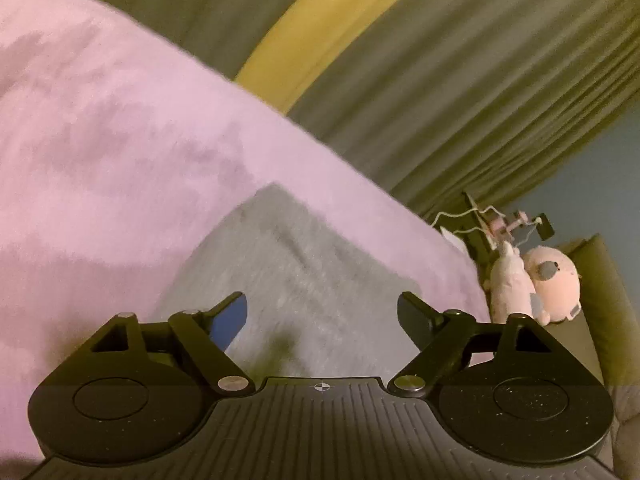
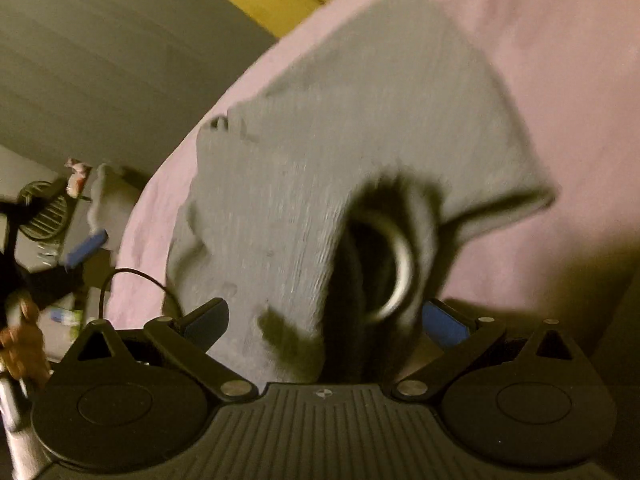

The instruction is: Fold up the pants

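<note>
The grey pants (image 1: pixel 304 248) lie folded on a pink bed cover (image 1: pixel 100 120). My left gripper (image 1: pixel 322 304) hovers low over their near part, jaws spread wide, nothing pinched between them. In the right wrist view the pants (image 2: pixel 360 100) stretch away across the bed cover (image 2: pixel 560 60). A bunched part with a dark round opening (image 2: pixel 384 264) rises close to the camera. My right gripper (image 2: pixel 326 304) stands open around that bunched cloth, and its blue pads (image 2: pixel 444 326) sit clear of the fabric.
Grey-green curtains (image 1: pixel 480 60) with a yellow strip (image 1: pixel 320 20) hang behind the bed. Two pink plush toys (image 1: pixel 536 284) sit at the bed's far right edge. At the left of the right wrist view are a black cable (image 2: pixel 132 276), clutter and a person's hand (image 2: pixel 20 336).
</note>
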`<state>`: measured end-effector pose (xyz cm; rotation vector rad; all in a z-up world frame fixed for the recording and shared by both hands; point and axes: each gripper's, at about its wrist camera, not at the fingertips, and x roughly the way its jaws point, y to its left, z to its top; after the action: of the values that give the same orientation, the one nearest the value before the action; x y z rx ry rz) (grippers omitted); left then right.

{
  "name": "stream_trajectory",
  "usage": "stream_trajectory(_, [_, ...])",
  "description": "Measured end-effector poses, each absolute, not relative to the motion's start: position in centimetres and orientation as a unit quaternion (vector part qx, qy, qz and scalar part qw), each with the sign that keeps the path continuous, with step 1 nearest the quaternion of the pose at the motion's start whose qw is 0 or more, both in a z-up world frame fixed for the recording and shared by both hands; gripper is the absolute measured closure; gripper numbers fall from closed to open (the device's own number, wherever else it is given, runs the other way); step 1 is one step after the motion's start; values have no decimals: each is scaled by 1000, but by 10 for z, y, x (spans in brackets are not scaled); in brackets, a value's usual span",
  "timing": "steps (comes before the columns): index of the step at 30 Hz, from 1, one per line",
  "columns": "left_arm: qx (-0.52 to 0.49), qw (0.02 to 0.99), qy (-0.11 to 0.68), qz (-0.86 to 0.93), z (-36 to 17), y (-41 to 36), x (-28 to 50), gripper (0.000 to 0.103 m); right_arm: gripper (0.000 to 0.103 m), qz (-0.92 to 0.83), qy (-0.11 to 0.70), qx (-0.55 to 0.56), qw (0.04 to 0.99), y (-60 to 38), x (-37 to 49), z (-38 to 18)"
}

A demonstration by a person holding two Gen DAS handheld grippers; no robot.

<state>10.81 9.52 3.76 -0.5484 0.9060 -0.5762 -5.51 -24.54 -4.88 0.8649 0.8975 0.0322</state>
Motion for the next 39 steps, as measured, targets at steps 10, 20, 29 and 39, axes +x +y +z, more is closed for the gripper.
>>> stream_trajectory(10, [-220,838,433,-250,23,101,78,13,68,0,352,408,842,-234,-52,-33])
stream_trajectory(20, [-234,865,394,-205,40,112,76,8,67,-12,238,306,922,-271,0,72])
stream_trajectory(29, [-157,877,422,-169,22,85,91,7,22,-167,299,308,888,-325,-1,5])
stream_trajectory(39, [-113,872,440,-182,-17,35,101,7,60,-115,238,252,931,-278,-16,42])
